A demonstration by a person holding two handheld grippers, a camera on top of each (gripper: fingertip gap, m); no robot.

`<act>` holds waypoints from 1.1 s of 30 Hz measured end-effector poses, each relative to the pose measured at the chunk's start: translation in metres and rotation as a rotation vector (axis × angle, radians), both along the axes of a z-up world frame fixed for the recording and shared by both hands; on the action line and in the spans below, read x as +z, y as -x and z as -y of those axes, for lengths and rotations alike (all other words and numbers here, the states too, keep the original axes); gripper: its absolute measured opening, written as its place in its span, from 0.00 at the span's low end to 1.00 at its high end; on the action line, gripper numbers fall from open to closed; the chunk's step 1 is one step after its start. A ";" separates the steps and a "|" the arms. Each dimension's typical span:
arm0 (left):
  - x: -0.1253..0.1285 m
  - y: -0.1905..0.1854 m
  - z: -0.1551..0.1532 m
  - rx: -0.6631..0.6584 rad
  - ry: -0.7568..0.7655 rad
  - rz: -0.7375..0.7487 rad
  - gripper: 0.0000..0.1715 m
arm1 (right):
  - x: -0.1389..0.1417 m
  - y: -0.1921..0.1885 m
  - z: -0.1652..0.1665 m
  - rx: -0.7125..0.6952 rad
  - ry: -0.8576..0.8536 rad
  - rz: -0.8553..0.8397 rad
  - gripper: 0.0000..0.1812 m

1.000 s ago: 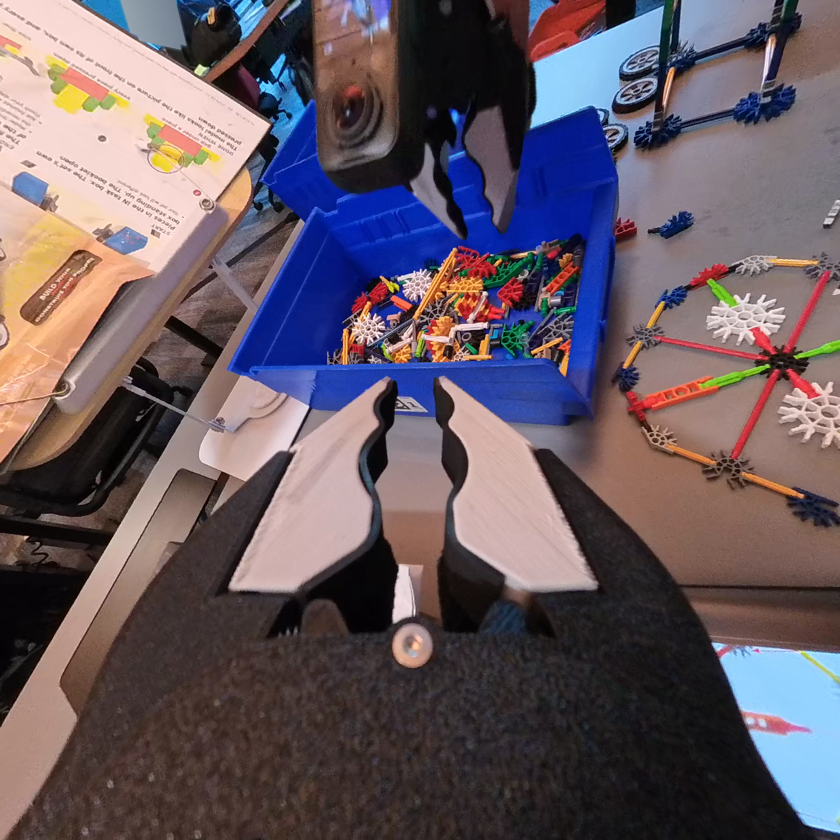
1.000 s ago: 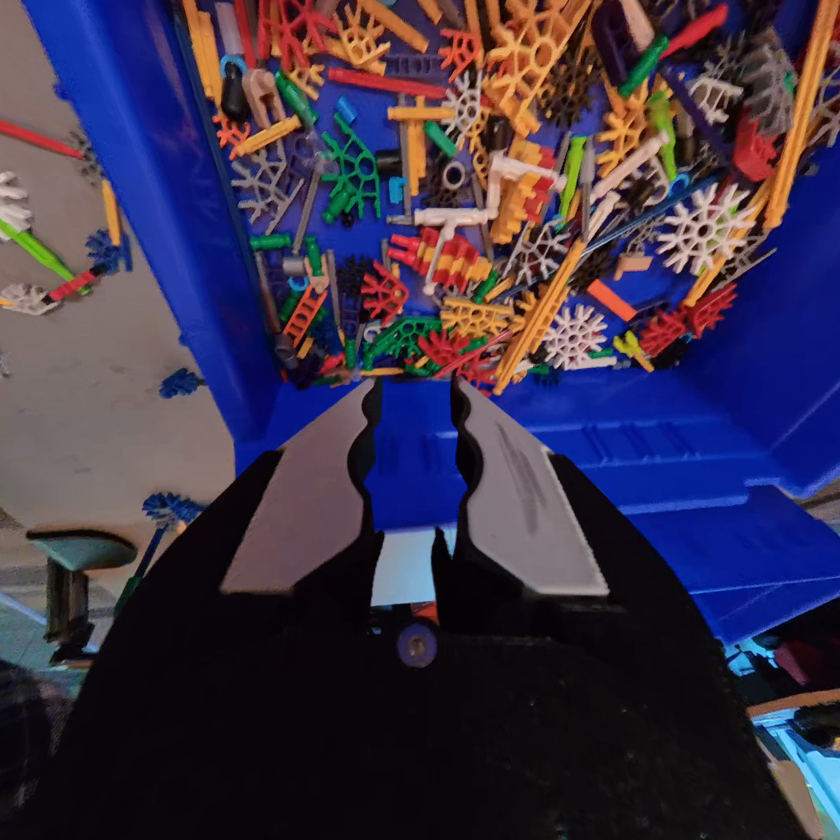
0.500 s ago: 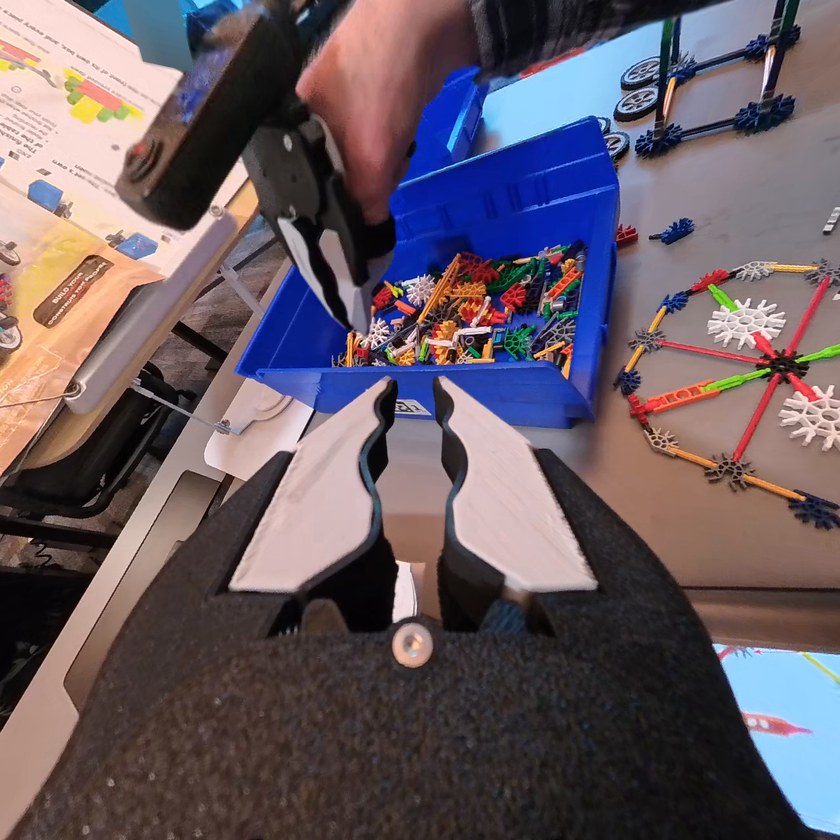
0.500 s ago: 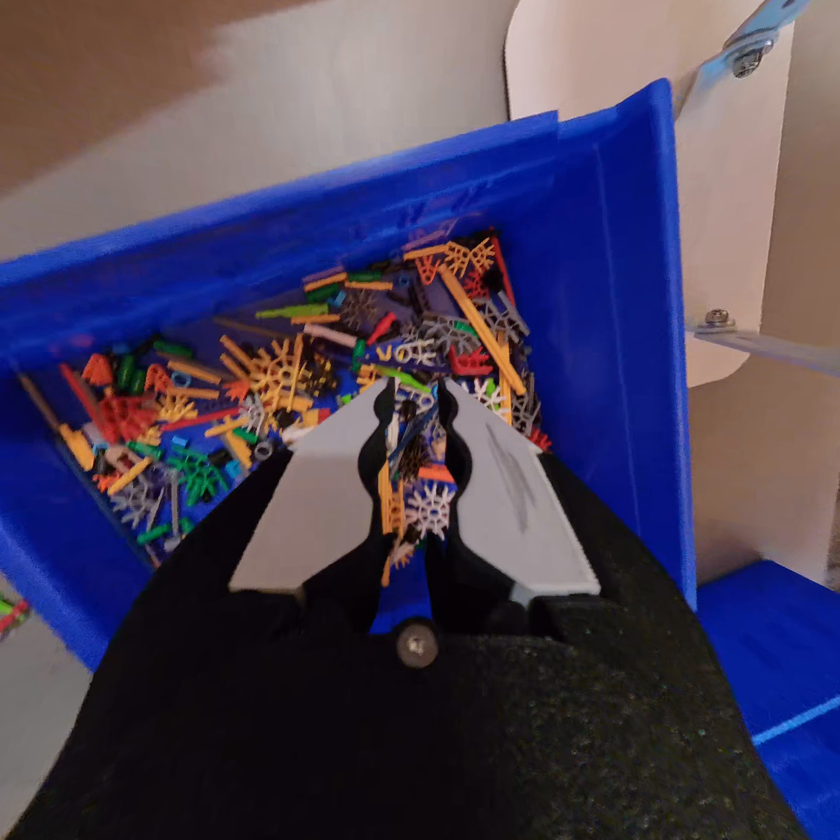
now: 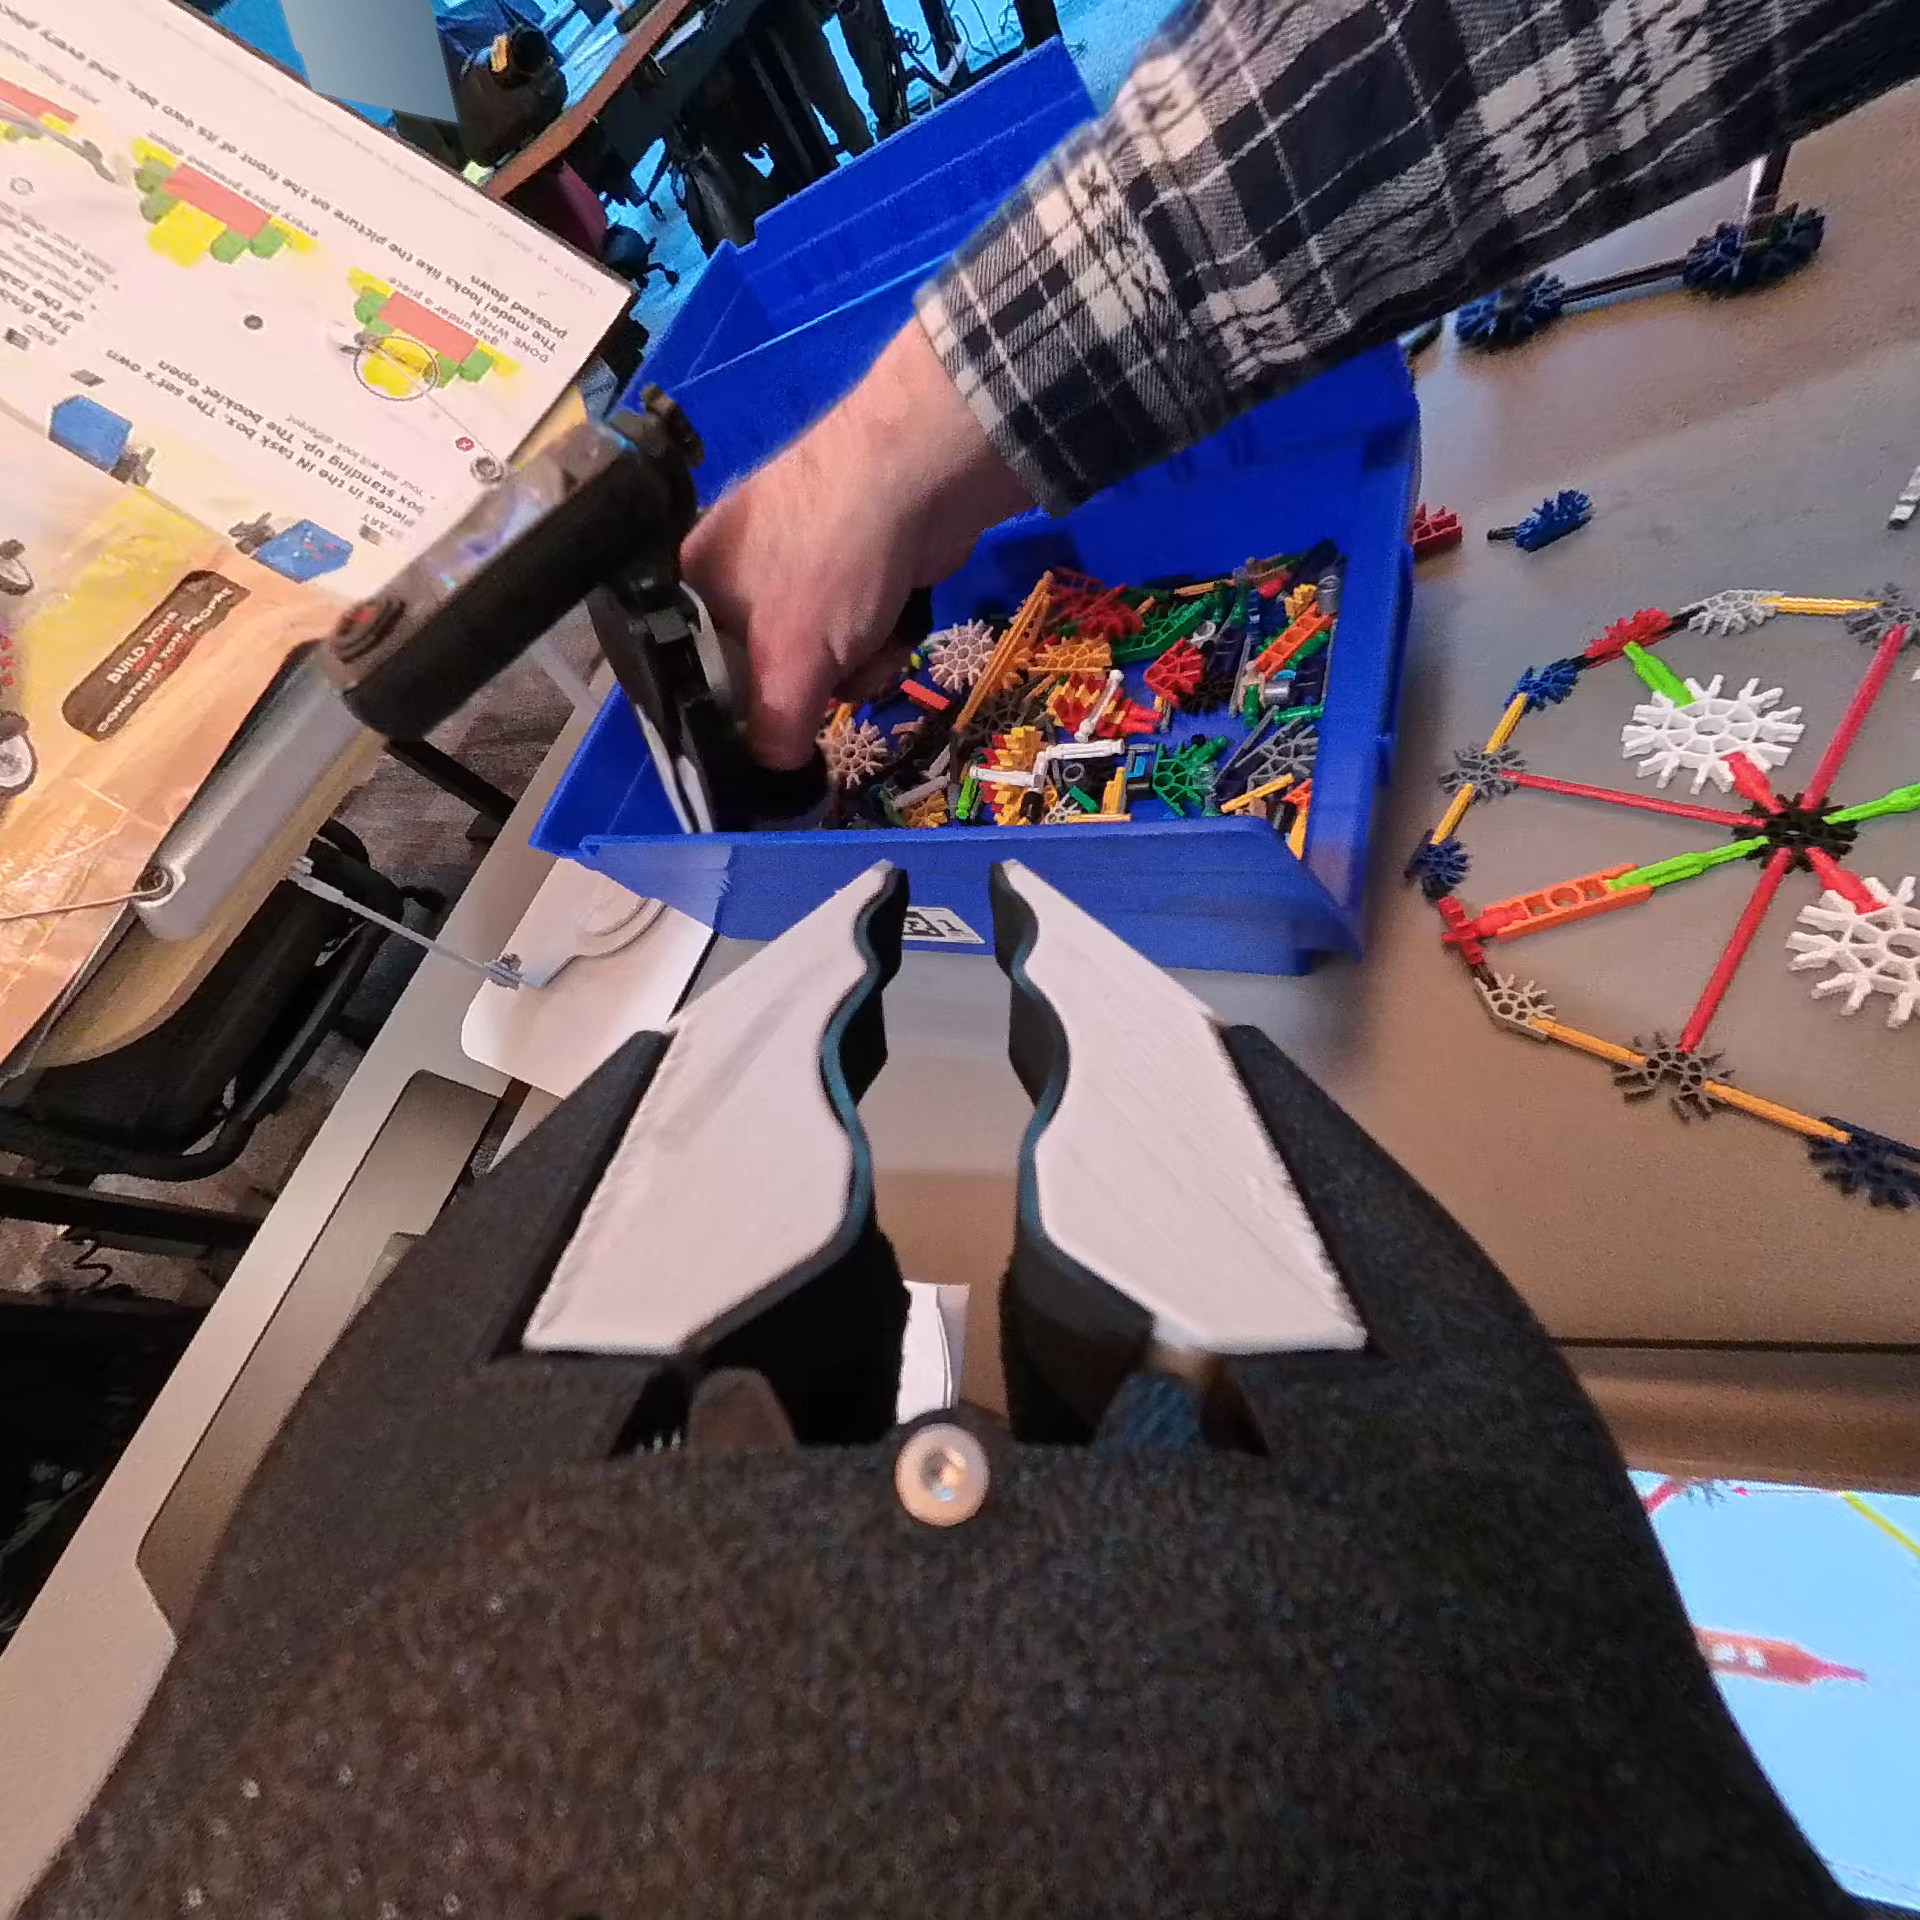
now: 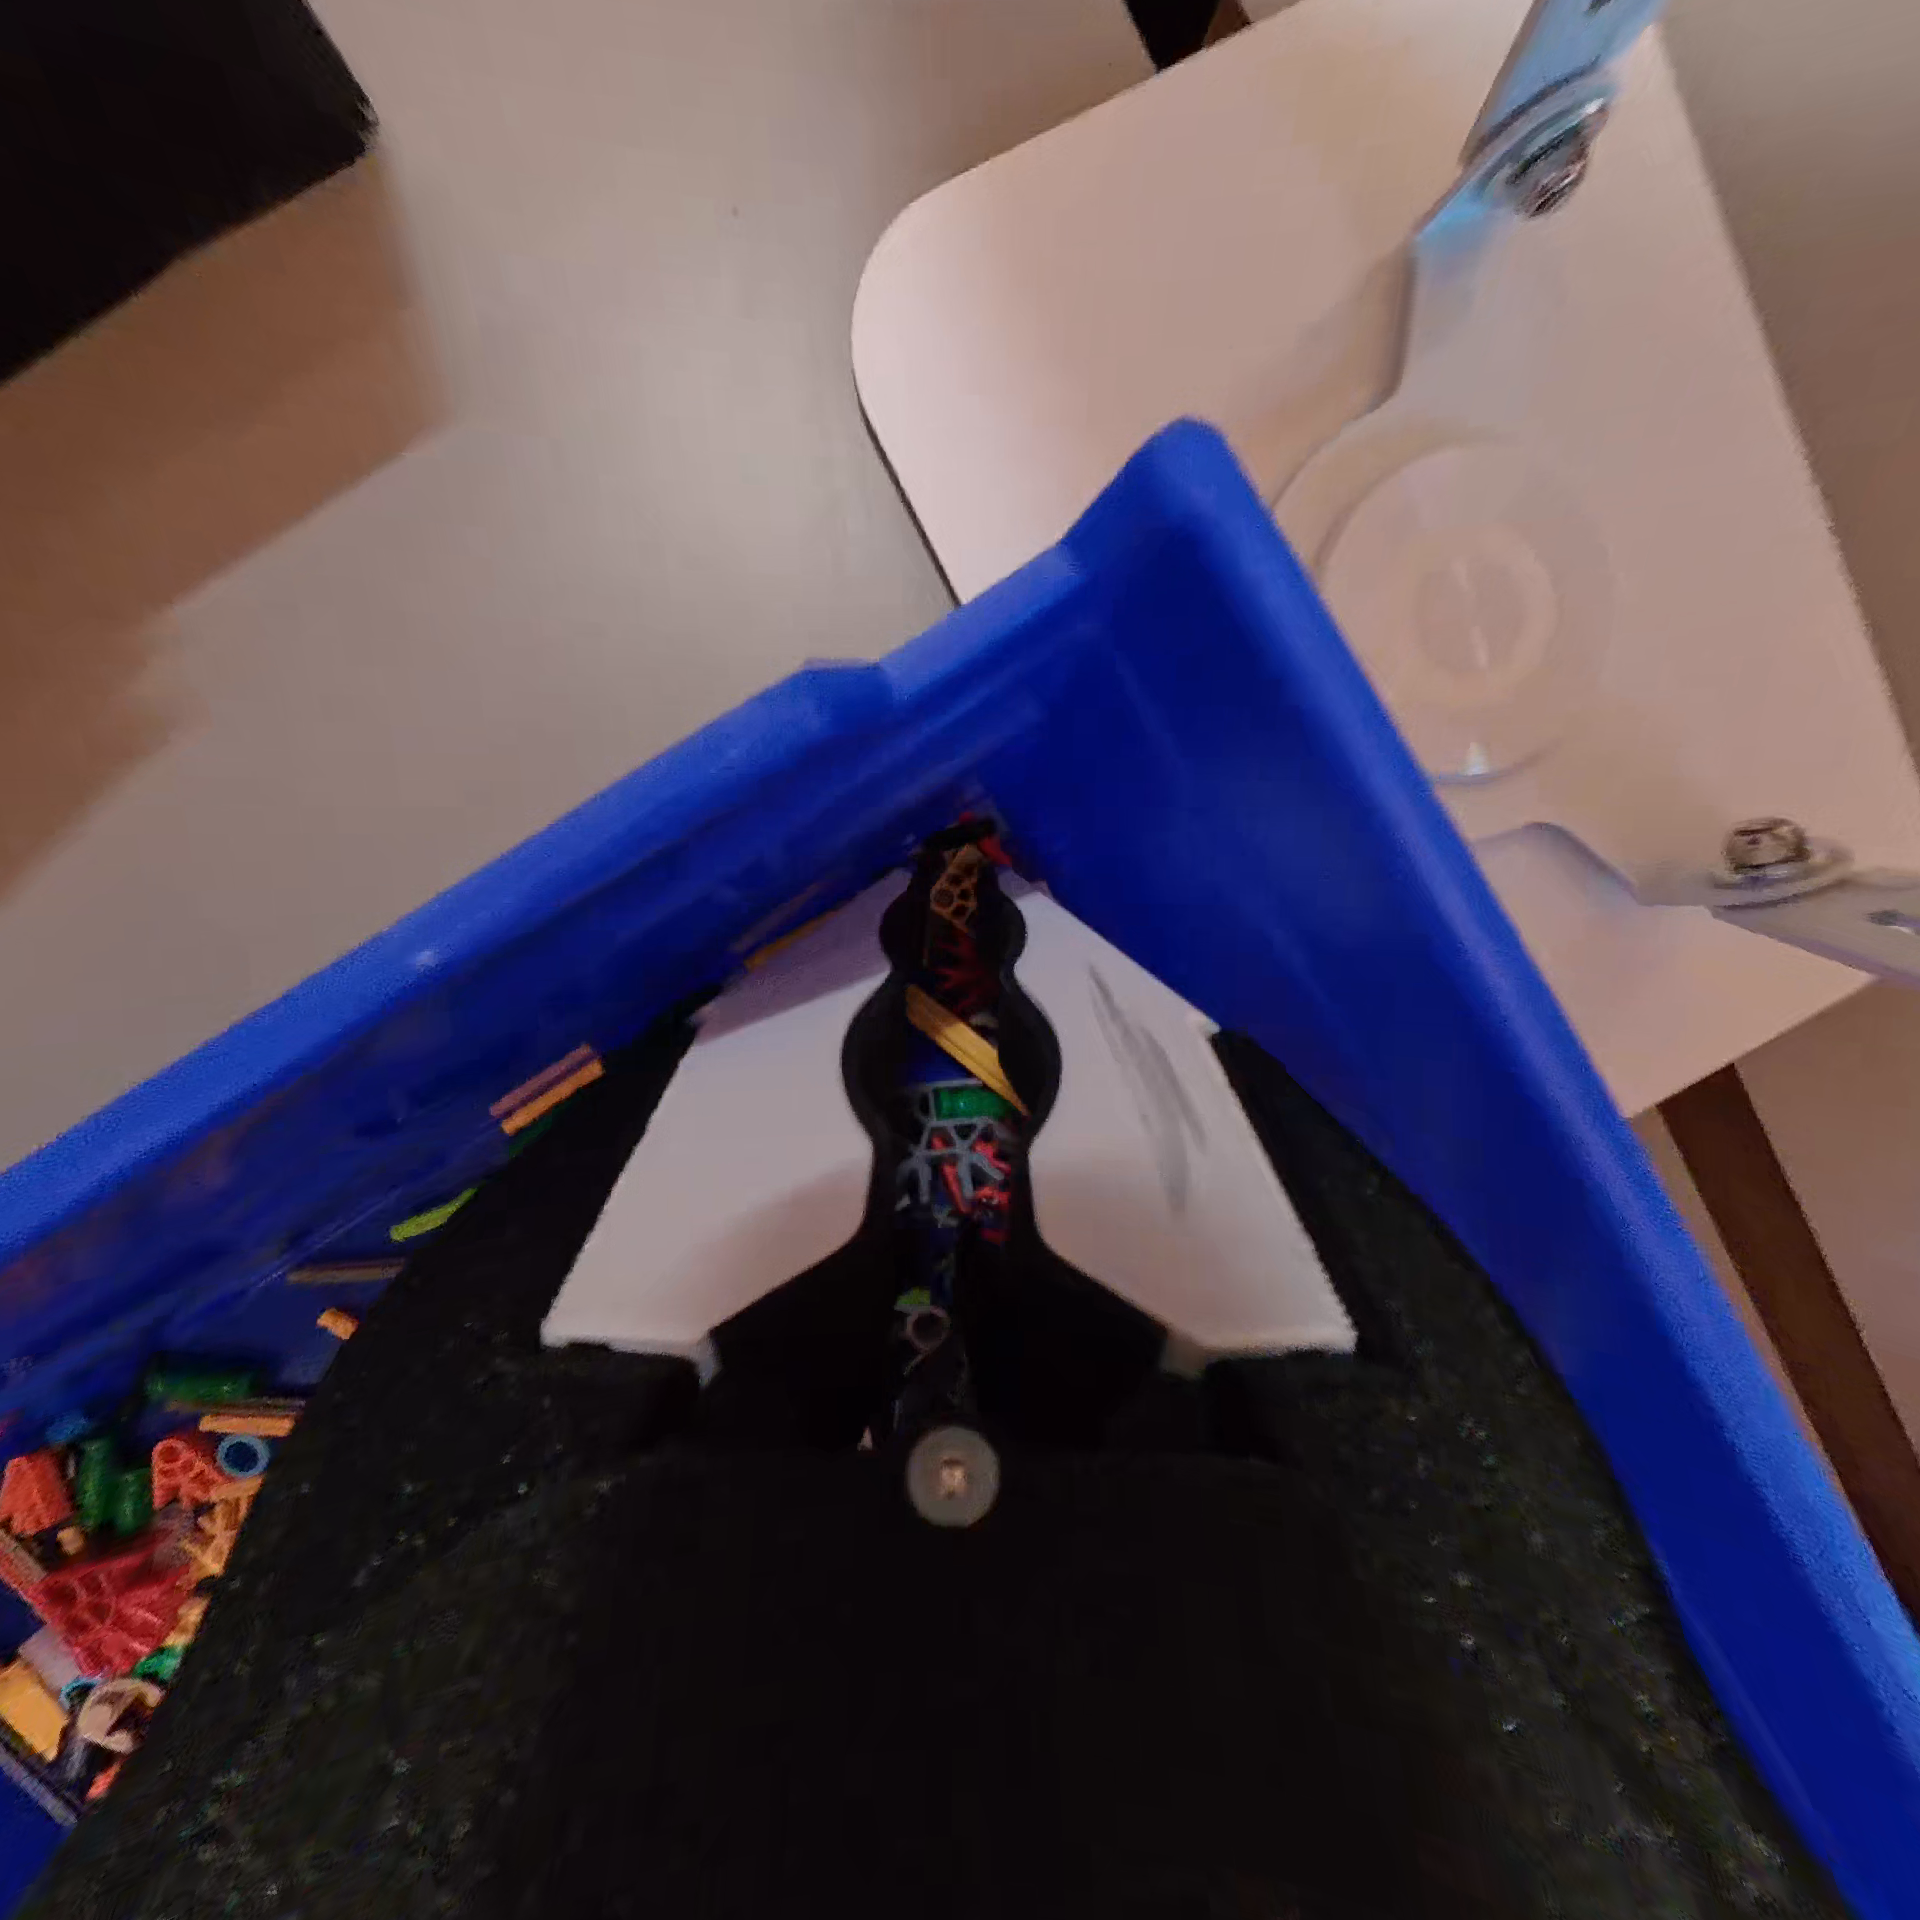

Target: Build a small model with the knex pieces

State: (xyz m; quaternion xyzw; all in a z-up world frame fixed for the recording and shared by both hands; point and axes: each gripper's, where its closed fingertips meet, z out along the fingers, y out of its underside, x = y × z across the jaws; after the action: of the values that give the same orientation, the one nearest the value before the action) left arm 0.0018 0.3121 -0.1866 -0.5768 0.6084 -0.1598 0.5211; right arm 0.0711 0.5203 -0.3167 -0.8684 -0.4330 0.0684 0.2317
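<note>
A blue bin (image 5: 1143, 894) holds several small coloured rods and snowflake-shaped connectors (image 5: 1091, 707). My left gripper (image 5: 945, 883) is open and empty, low over the table just in front of the bin's near wall. A hand (image 5: 831, 582) in a plaid sleeve holds my right gripper (image 5: 696, 800) tilted down into the bin's near-left corner. In the right wrist view the right gripper (image 6: 951, 862) sits deep in that corner of the bin (image 6: 1247, 779) with a narrow gap between its fingers. Loose pieces (image 6: 956, 1039) show through the gap. I cannot tell if it grips one.
A flat wheel of rods and connectors (image 5: 1766, 821) lies on the table right of the bin. A blue connector (image 5: 1548, 516) lies loose behind it. A second blue bin (image 5: 883, 208) stands behind. An instruction sheet (image 5: 260, 312) stands at left, above a white plate with metal brackets (image 6: 1455, 416). Across from one pair of fingers to the other is roughly 25 cm.
The right gripper came down from above the bin, swung to its near-left corner and pushed in among the pieces, its gap narrowing a little. The left gripper has not moved.
</note>
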 end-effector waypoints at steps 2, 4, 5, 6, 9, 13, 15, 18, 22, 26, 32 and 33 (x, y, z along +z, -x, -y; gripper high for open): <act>0.000 0.000 -0.001 0.001 -0.001 0.000 0.09 | -0.004 0.000 -0.002 -0.005 0.001 0.000 0.03; 0.000 0.000 -0.002 0.002 -0.002 0.001 0.09 | -0.004 -0.001 0.000 0.004 0.008 0.011 0.04; 0.000 0.000 -0.002 0.002 -0.001 0.000 0.09 | -0.005 -0.004 0.002 0.008 0.015 0.026 0.04; 0.000 0.000 -0.002 0.003 -0.002 -0.001 0.09 | -0.005 -0.006 0.004 0.011 0.022 0.040 0.04; 0.000 0.001 -0.003 0.004 -0.006 -0.004 0.09 | -0.005 -0.012 0.009 0.034 0.031 0.098 0.04; 0.000 0.001 -0.005 0.007 -0.007 -0.003 0.09 | -0.005 -0.025 0.017 0.065 0.047 0.197 0.04; 0.000 0.001 -0.006 0.008 -0.007 -0.005 0.09 | -0.005 -0.030 0.025 0.085 0.081 0.229 0.04; -0.001 0.001 -0.007 0.009 -0.011 -0.013 0.09 | -0.004 -0.039 0.033 0.080 0.131 0.271 0.04; -0.001 0.001 -0.008 0.011 -0.015 -0.017 0.09 | 0.001 -0.042 0.036 0.088 0.133 0.270 0.07; -0.001 0.001 -0.009 0.010 -0.012 -0.017 0.09 | 0.018 -0.041 0.031 0.091 0.101 0.236 0.08; -0.001 0.001 -0.010 0.010 -0.009 -0.015 0.09 | 0.034 -0.036 0.028 0.112 0.096 0.149 0.10; -0.001 0.001 -0.011 0.011 -0.008 -0.016 0.09 | 0.033 -0.035 0.030 0.120 0.107 0.152 0.09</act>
State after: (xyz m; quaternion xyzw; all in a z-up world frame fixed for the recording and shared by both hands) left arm 0.0007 0.3228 -0.1878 -0.5791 0.6101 -0.1498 0.5195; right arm 0.1063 0.4899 -0.2837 -0.8548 -0.4961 0.0391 0.1472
